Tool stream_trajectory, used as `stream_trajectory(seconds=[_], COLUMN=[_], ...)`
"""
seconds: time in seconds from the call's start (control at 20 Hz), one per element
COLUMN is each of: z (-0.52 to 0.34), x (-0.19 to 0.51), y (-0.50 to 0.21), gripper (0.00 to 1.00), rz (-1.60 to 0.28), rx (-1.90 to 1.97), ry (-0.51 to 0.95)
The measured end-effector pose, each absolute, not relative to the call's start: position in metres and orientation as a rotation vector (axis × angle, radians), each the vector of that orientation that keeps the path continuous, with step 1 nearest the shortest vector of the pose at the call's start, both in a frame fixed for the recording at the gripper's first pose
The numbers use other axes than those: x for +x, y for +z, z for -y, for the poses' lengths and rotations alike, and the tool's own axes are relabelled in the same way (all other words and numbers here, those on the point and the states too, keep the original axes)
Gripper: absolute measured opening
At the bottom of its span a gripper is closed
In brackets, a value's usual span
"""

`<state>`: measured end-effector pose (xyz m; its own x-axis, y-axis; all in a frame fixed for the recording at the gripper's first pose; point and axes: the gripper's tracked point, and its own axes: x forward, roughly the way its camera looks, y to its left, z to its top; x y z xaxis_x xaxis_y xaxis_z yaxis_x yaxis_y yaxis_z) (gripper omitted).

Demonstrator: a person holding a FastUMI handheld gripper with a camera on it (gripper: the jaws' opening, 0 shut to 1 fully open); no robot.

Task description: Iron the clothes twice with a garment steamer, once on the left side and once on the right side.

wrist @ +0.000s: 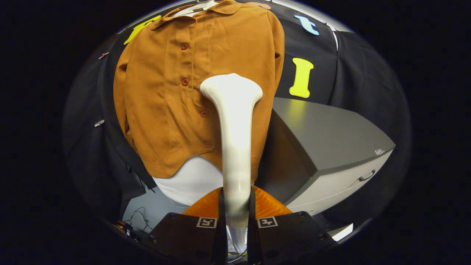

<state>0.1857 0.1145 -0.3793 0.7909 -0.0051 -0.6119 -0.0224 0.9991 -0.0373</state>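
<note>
Against booth wall, shirt point(191, 92) beyond tongs point(236, 206) gripping steamer point(234, 140).

One orange shirt point(173, 99) with four visible buttons, one white garment steamer point(234, 121), one grey cabinet point(331, 147).

No brand, number or written label can be read anywhere. The only signs are two small square black-and-white coded markers, one on top of each finger of the gripper point(236, 221), sitting at about 11 o'clock and 1 o'clock of the white garment steamer point(234, 140) handle clamped between the fingers; their patterns spell nothing legible.
</note>
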Motion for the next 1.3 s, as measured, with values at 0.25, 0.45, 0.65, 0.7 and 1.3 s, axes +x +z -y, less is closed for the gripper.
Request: stream_trajectory(seconds=[0.25,0.45,0.65,0.7,1.3], z=[-0.116,-0.121,-0.129,-0.133,-0.226], x=[0.161,0.144,0.129,0.126,0.134], y=[-0.370,-0.337,-0.291,-0.277,-0.130], gripper=[0.25,0.24,0.24,0.24,0.24], rz=[-0.638,-0.555,-0.451,-0.422,-0.087], rx=[-0.012,-0.022,-0.034,-0.032,-0.119], ry=[-0.007,-0.006,-0.012,-0.013,0.050])
